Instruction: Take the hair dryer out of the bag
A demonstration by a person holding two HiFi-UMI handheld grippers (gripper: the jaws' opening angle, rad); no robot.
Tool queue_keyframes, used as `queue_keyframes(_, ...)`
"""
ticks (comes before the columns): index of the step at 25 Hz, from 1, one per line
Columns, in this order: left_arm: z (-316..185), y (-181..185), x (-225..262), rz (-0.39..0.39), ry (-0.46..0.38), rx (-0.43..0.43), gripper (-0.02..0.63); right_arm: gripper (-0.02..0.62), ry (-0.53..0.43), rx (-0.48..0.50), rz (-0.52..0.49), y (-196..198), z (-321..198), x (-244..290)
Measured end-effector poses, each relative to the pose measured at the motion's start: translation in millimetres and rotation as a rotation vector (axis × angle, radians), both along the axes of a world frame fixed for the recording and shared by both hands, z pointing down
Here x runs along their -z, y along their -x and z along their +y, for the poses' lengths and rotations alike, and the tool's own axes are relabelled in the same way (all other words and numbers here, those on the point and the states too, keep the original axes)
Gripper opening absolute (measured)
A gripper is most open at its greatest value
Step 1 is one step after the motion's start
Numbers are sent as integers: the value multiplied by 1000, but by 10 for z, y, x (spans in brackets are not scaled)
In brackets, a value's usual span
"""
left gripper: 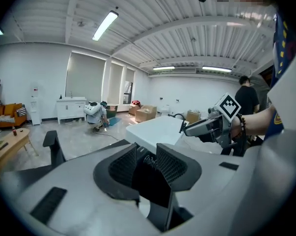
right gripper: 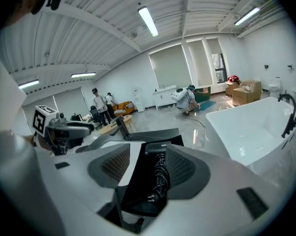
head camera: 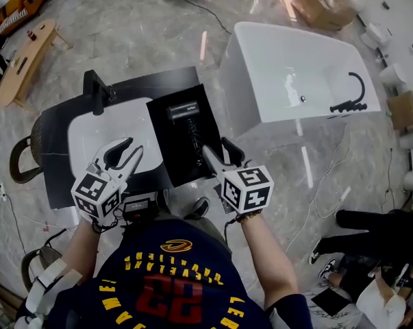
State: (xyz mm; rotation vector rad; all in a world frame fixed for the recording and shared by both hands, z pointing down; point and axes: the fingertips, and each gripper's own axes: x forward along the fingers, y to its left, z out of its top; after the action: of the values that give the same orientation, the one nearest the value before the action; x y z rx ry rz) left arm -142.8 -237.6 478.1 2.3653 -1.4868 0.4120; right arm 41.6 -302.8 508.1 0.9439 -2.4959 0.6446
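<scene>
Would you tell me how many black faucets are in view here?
2: the sink faucet stands at the far left corner of the black counter; the tub faucet is at the right end of the white bathtub. Others may be hidden.

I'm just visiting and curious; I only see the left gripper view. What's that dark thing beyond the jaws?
Observer: A black hair dryer lying on a black bag, its cord coiled.
Operator: Is the other gripper holding it?
Observer: No, the right gripper is open with nothing gripped.
Operator: What's below the left gripper?
Observer: In the head view, a white sink basin set in a black countertop.
</scene>
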Motion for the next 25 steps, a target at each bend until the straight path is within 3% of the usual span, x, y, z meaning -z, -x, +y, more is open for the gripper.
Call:
queue_keyframes(4, 59, -284, 281, 24, -53, -60, 124, 227, -60, 2, -67, 30, 225, 361)
queue_keyframes(9, 66, -557, 685, 93, -144, -68, 124, 227, -159, 23, -150, 110, 433, 802)
queue_keyframes(12, 153, -715, 829, 141, -159, -64, 110, 226, -184, -13, -201, 101, 545, 984)
queue_keyframes(16, 179, -694, 946, 188, -174, -43, 74, 117, -237, -78, -248, 68, 557, 1209)
queue_keyframes(19, 178, -597, 1001, 206, -189, -19, 23, 8, -251, -74, -248, 68, 598, 1254)
queue_keyframes(25, 203, -548, 1024, 220, -199, -29, 3, 8, -258, -21, -209, 220, 712, 1208)
